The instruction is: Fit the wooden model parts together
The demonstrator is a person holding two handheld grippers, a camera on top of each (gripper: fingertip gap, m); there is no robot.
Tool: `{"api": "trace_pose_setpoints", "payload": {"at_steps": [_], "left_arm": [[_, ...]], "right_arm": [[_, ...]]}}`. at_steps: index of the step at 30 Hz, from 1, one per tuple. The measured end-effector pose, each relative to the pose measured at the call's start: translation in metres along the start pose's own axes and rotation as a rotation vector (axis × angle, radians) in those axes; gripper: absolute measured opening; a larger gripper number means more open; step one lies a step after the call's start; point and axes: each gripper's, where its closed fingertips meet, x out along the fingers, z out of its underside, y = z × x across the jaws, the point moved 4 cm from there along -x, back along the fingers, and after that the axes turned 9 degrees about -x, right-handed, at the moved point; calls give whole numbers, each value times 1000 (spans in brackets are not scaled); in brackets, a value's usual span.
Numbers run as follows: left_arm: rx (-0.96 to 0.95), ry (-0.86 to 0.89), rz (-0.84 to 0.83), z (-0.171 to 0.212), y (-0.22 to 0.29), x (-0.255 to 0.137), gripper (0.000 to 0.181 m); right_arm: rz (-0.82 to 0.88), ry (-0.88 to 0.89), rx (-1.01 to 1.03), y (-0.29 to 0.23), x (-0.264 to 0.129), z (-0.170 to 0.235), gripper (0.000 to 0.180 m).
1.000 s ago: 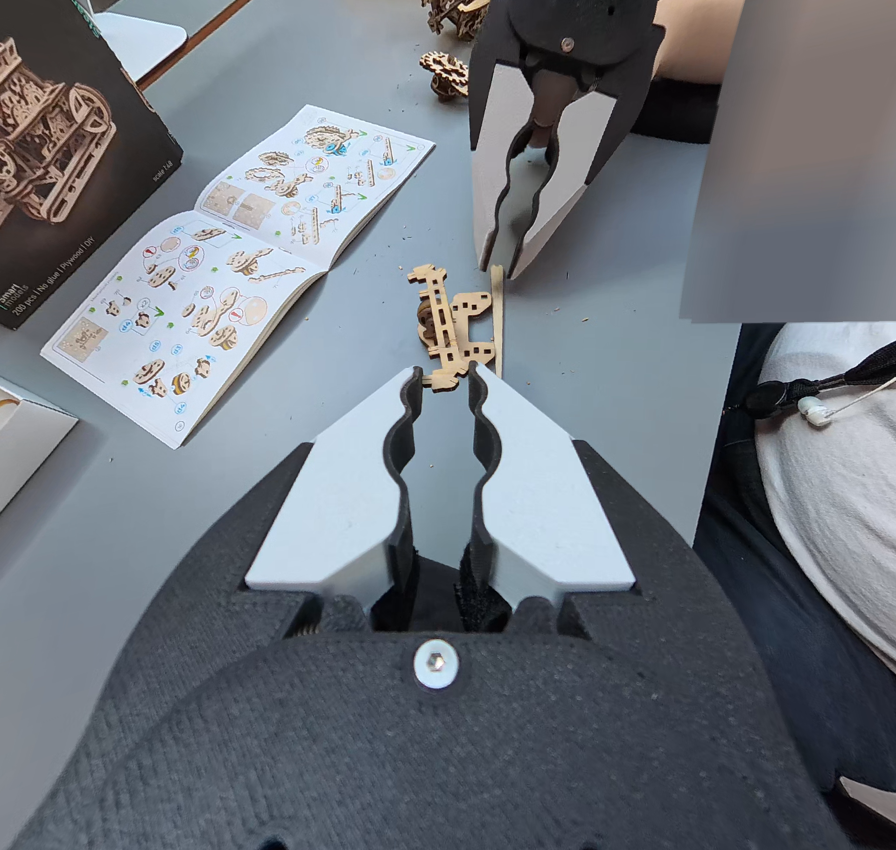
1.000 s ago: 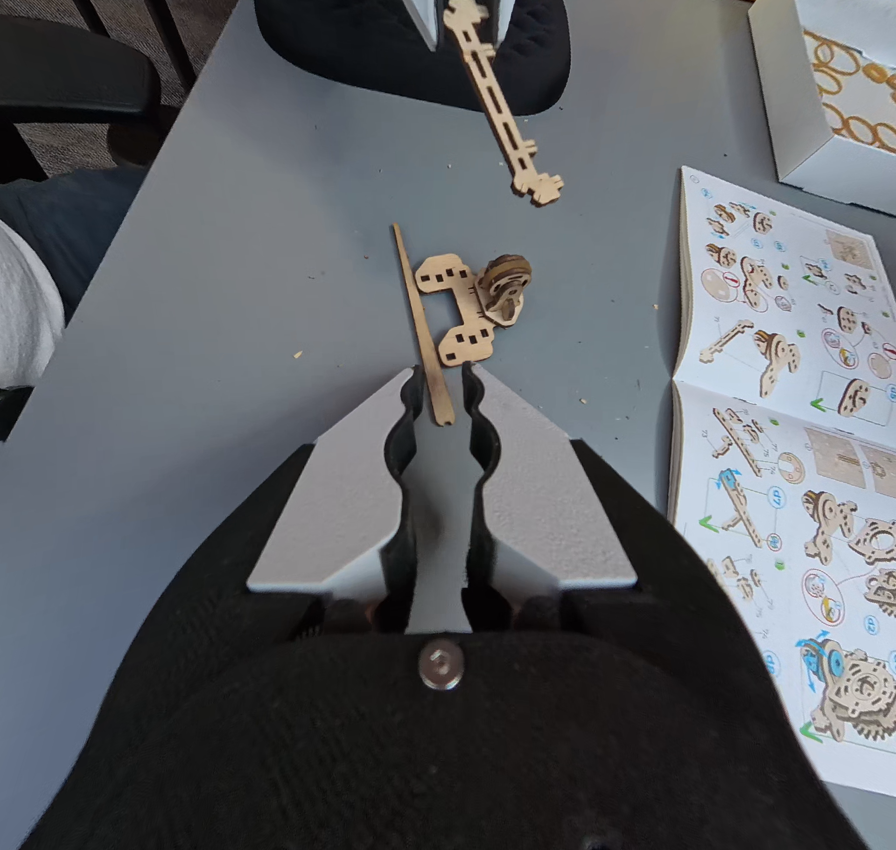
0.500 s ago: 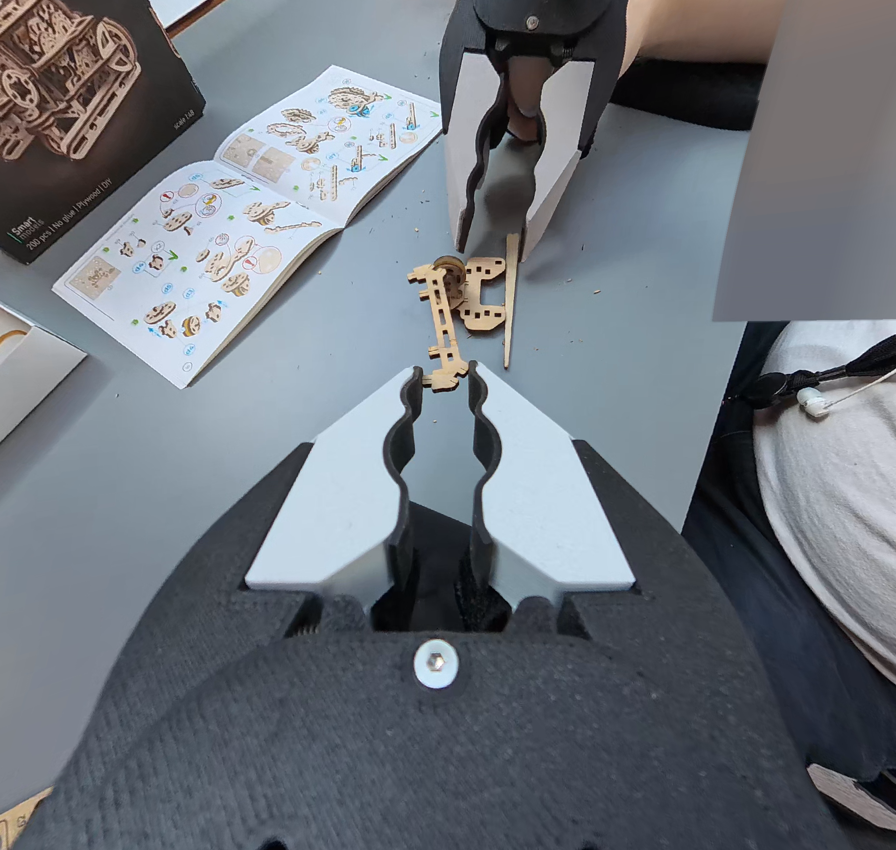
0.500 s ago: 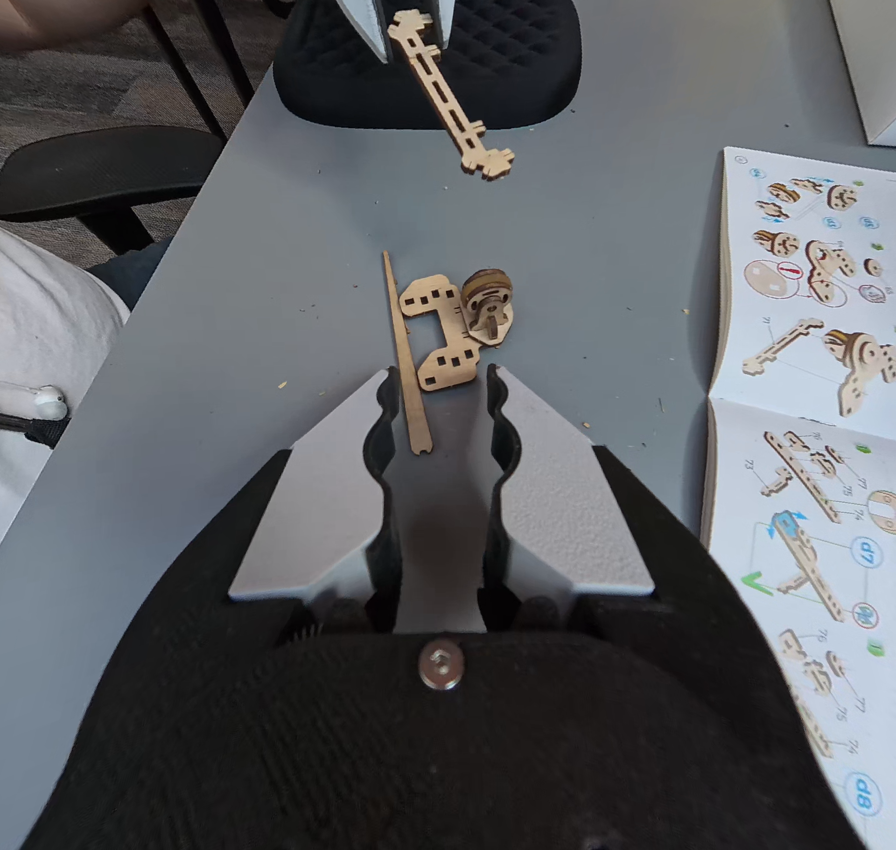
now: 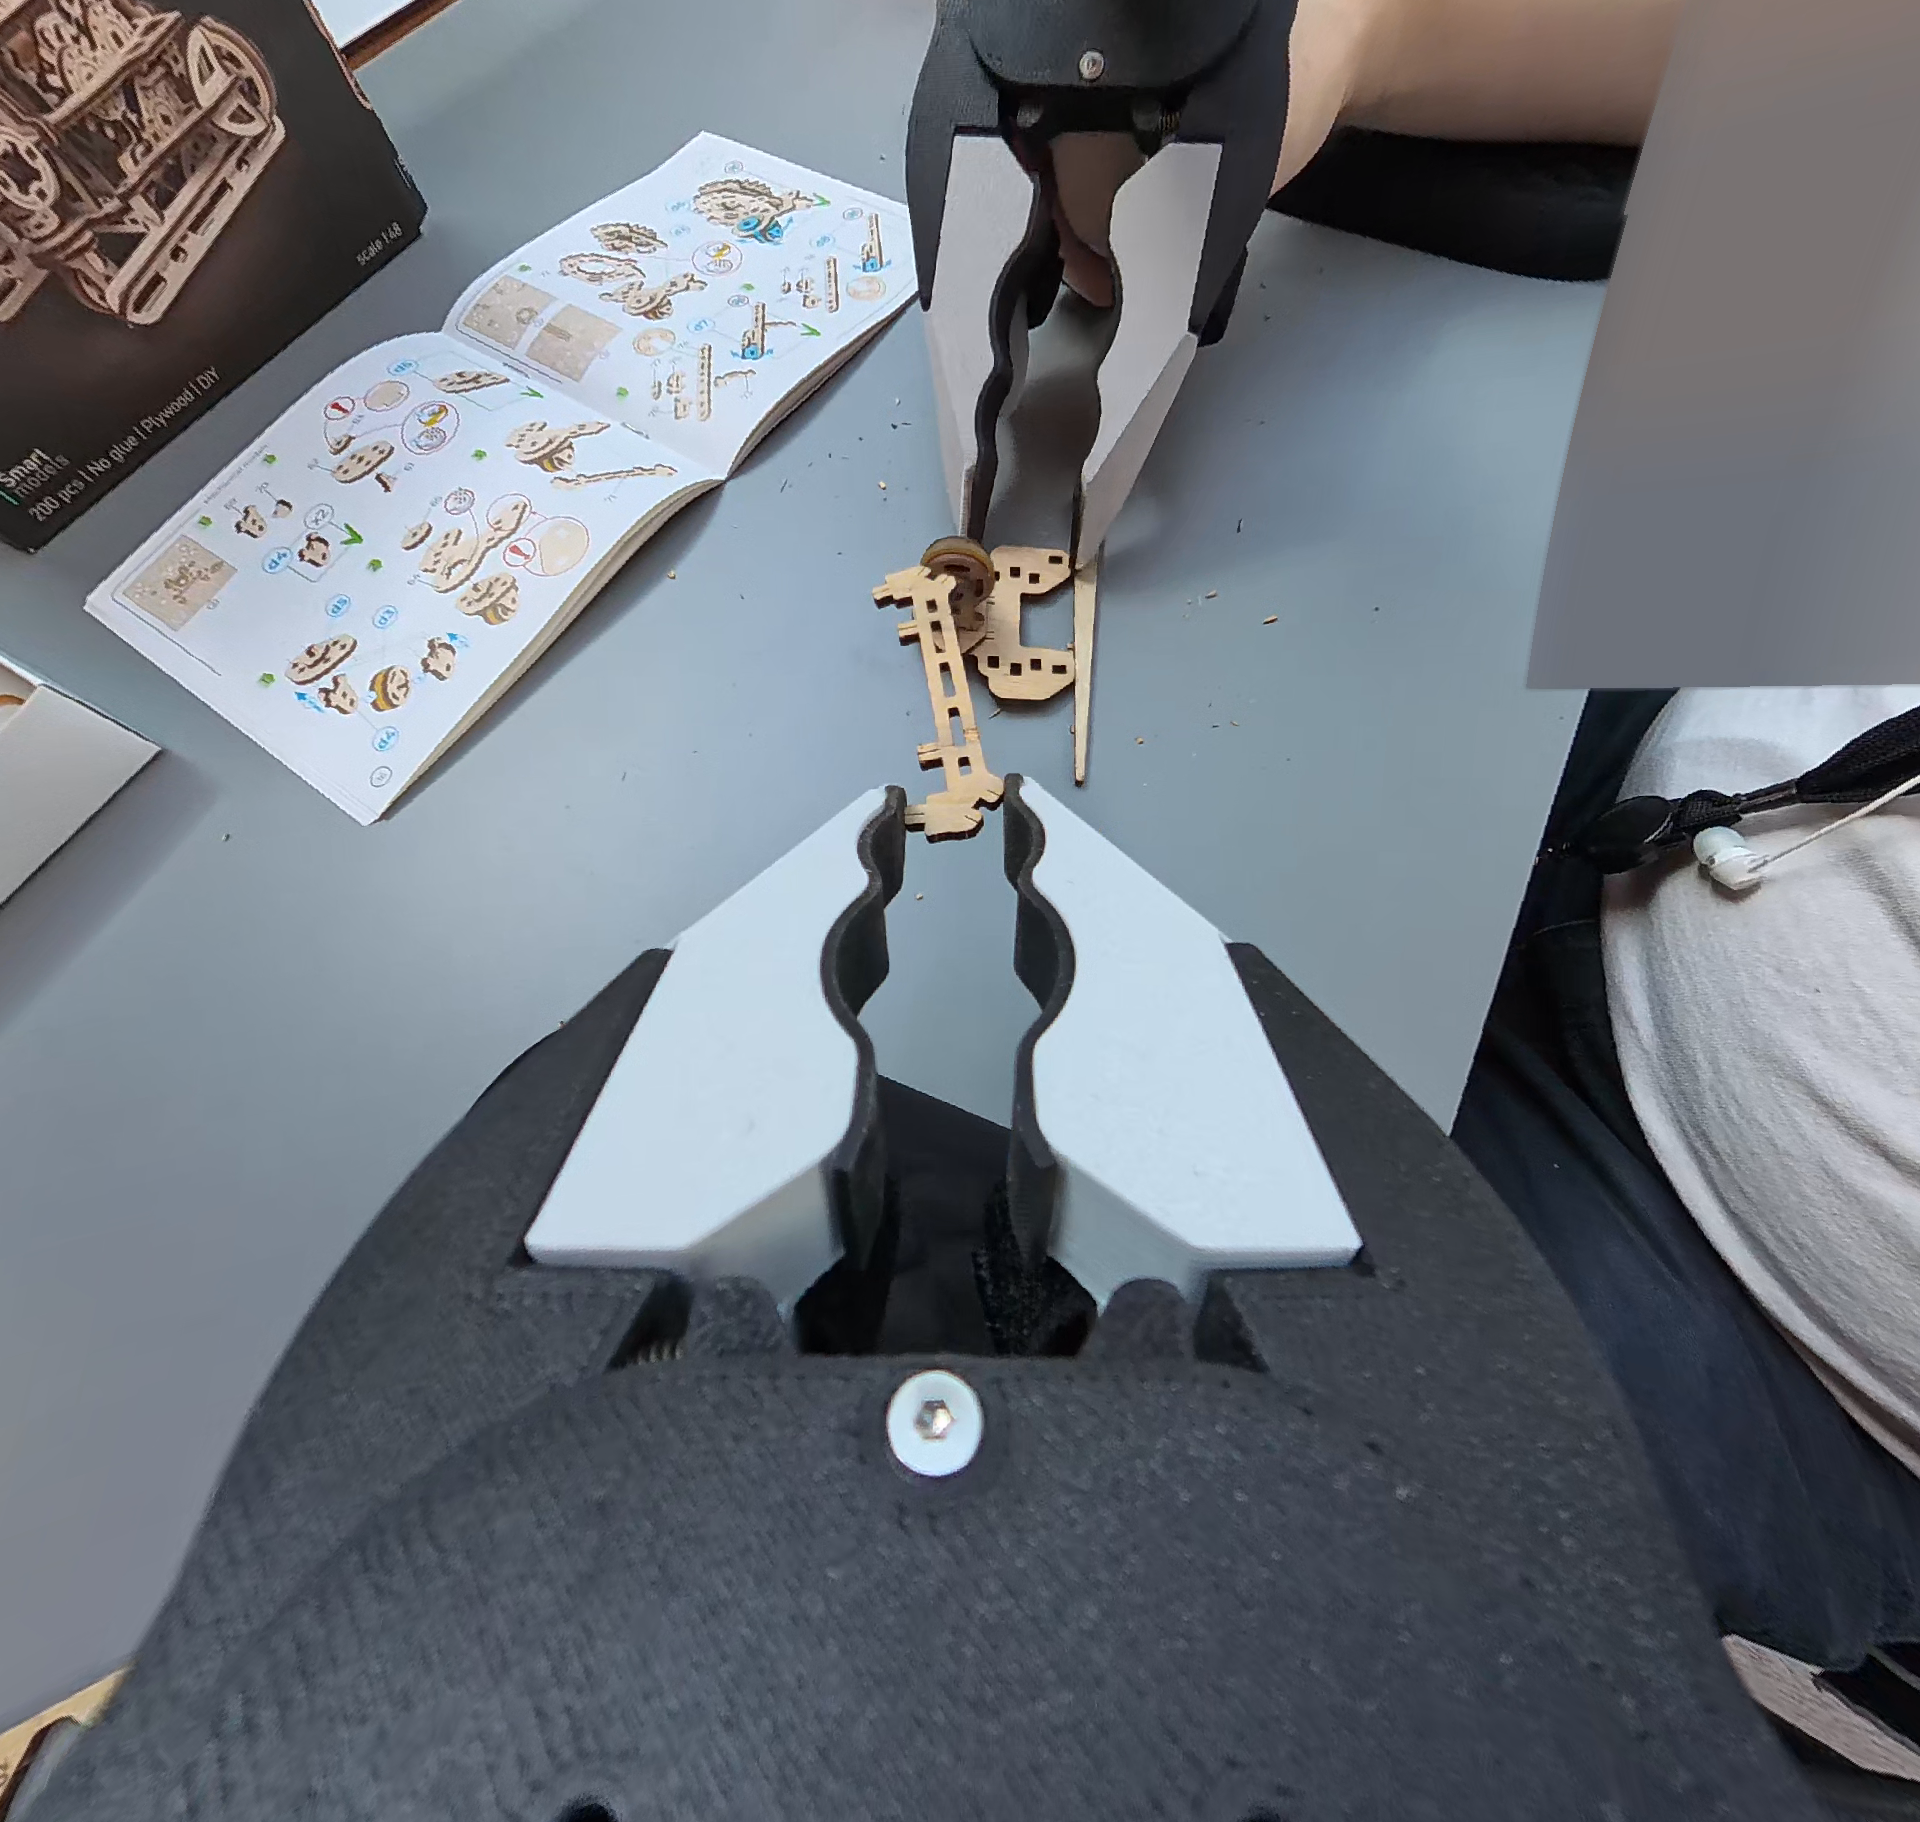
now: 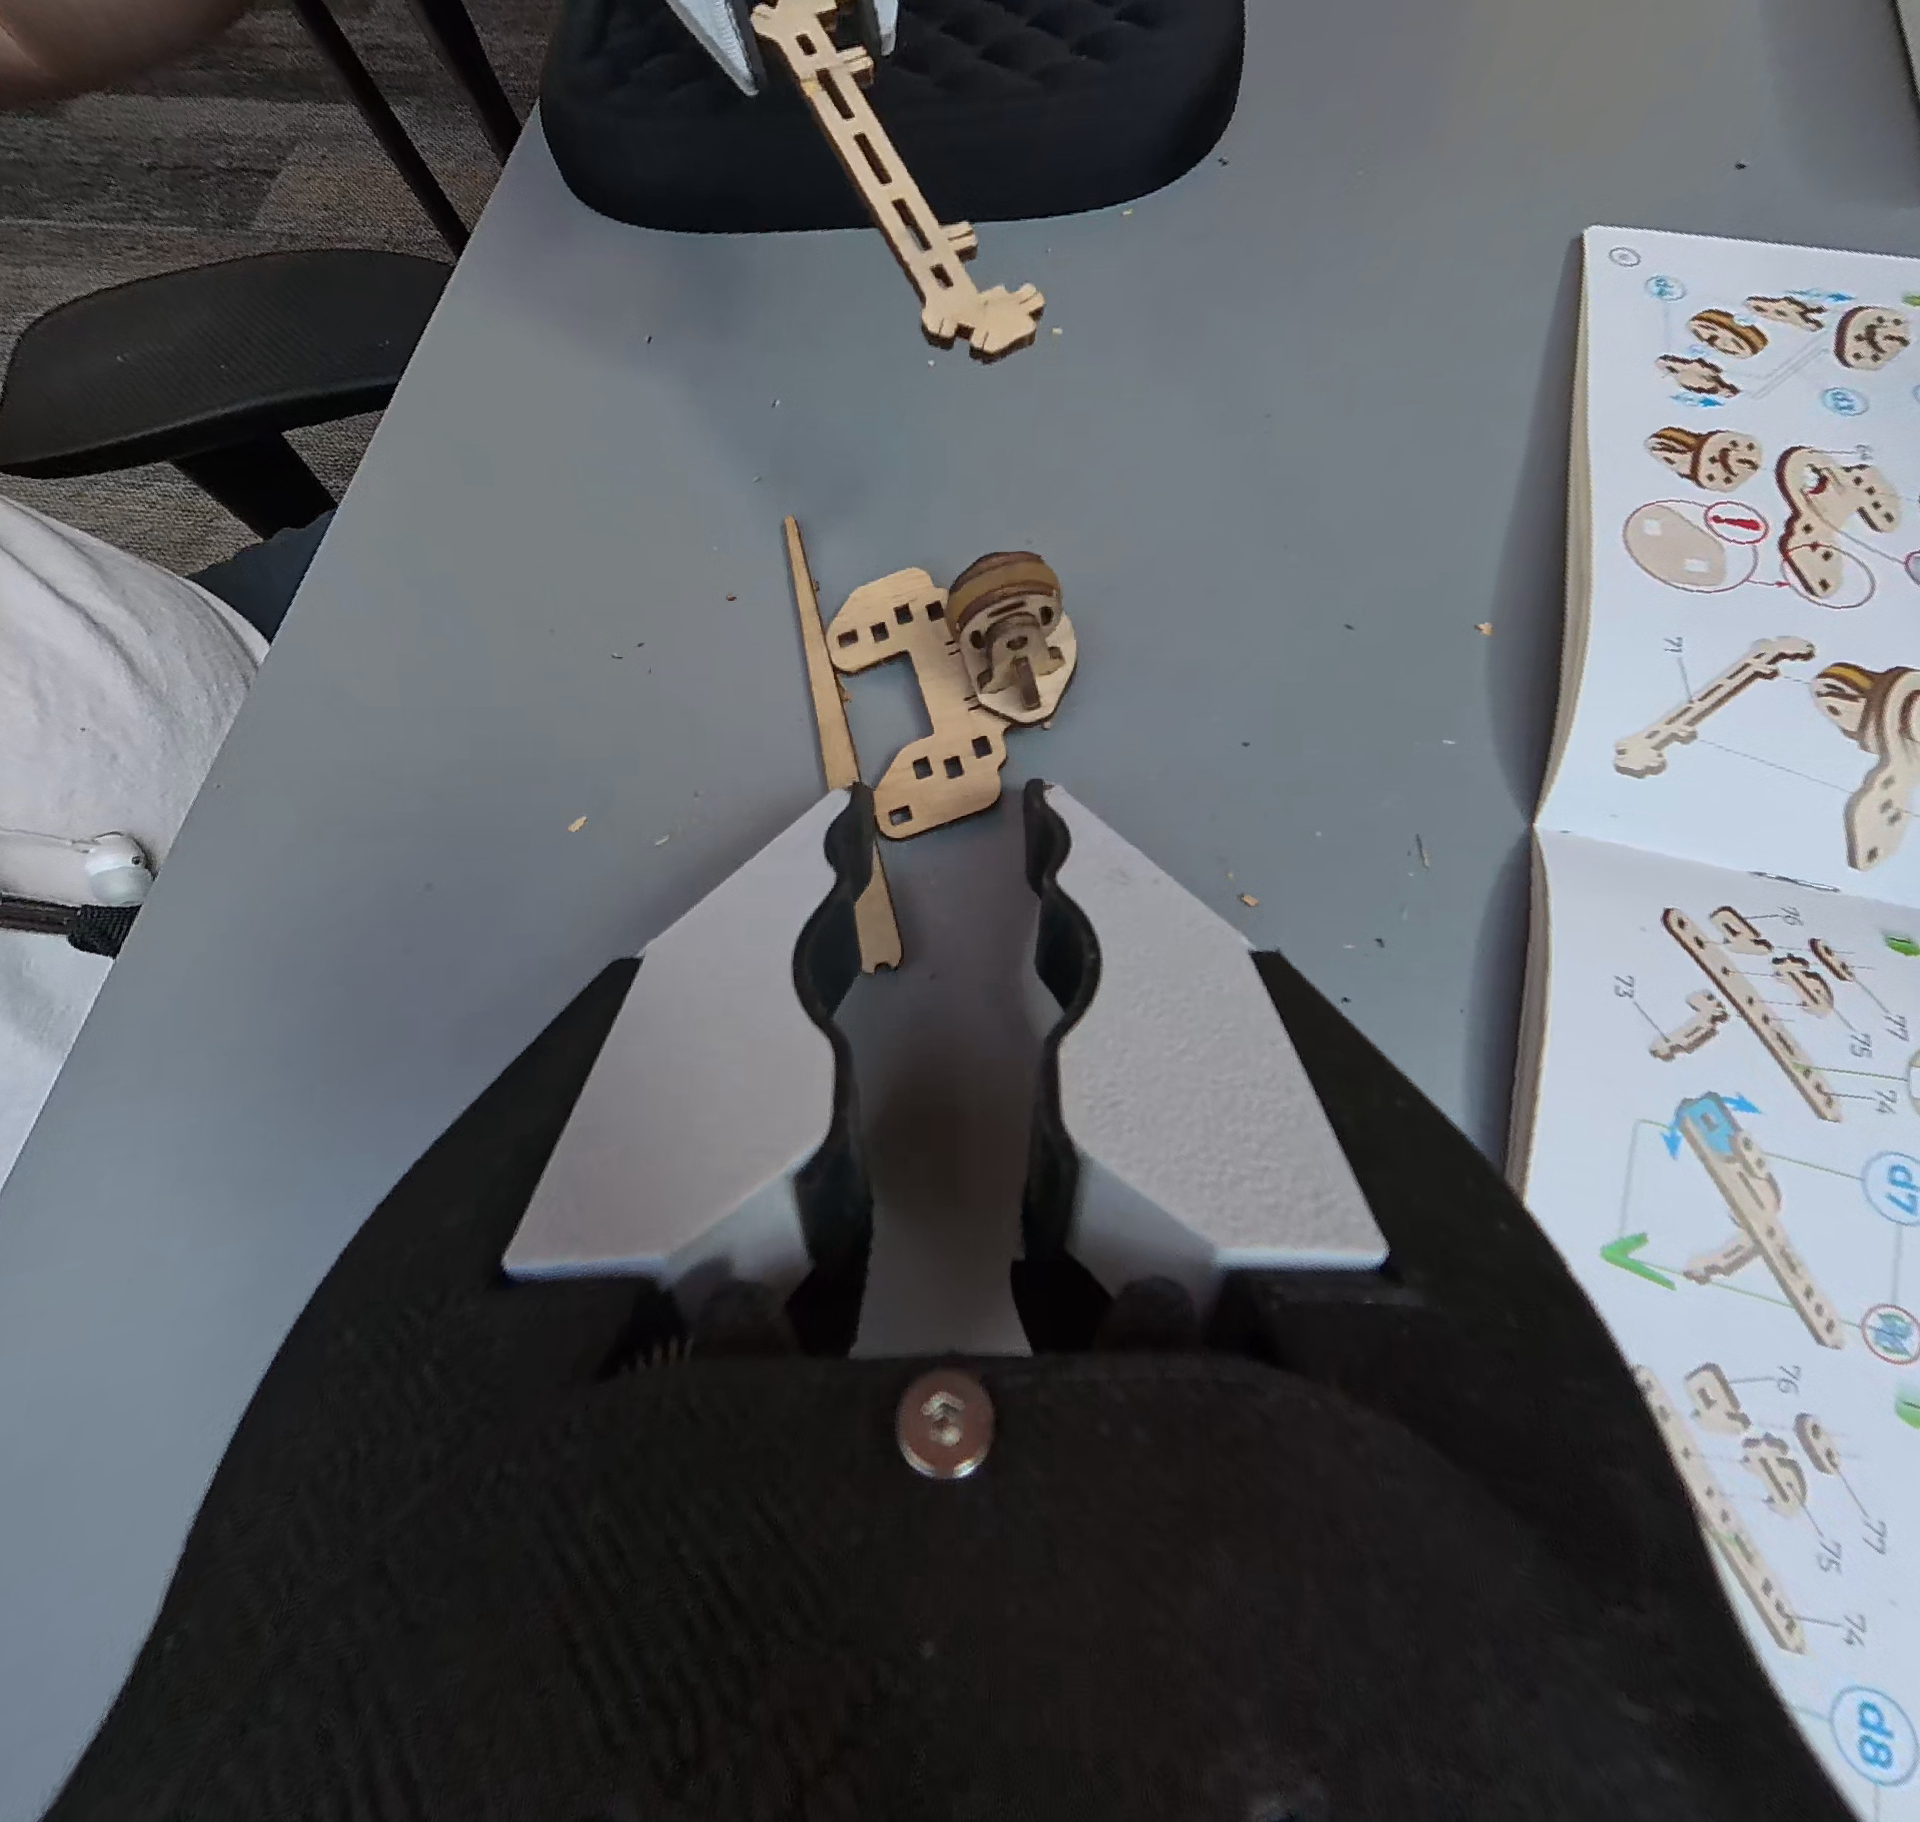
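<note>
Slotted bar (image 5: 948, 692) is the piece in play: the left gripper (image 5: 951, 804) pinches it by one notched end, and the bar juts forward, clear of the tabletop (image 5: 520, 941) as the right wrist view shows it hanging over bare grey. Left of it all lie the dark box (image 5: 156, 193) and the open booklet (image 5: 499, 473). At centre, on the tabletop, sit the C-shaped plate (image 6: 920, 702) with its rows of square holes, the round hub (image 6: 1013, 645) touching the plate's edge, and a thin tapered stick (image 6: 831, 692) just beside the plate on its other side. To the right, the right gripper (image 6: 945, 796) stands released, its tips on either side of the plate's near lobe, the stick's wide end lying between its fingers (image 6: 727, 1045).

My read is that the right gripper is about to pick up the plate. To do it well, I'd close on the plate's lobe alone and keep the stick out of the bite, since it lies right along the left finger. Thin plywood wants a flat, square pinch; a skewed one could flick it away. The bar should wait level until the plate is lifted.
</note>
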Motion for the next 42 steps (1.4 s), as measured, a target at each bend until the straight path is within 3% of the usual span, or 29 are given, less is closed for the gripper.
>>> {"api": "trace_pose_setpoints", "payload": {"at_steps": [14,23,42], "left_arm": [[-5,-3,10,-1,1,3,17],[-4,-18,12,0,2,3,17],[5,-17,11,-3,6,3,17]], "right_arm": [[-6,5,-27,-4,0,-1,24],[-52,4,109,-7,-3,-3,23],[11,-26,46,-16,-10,2,27]]}}
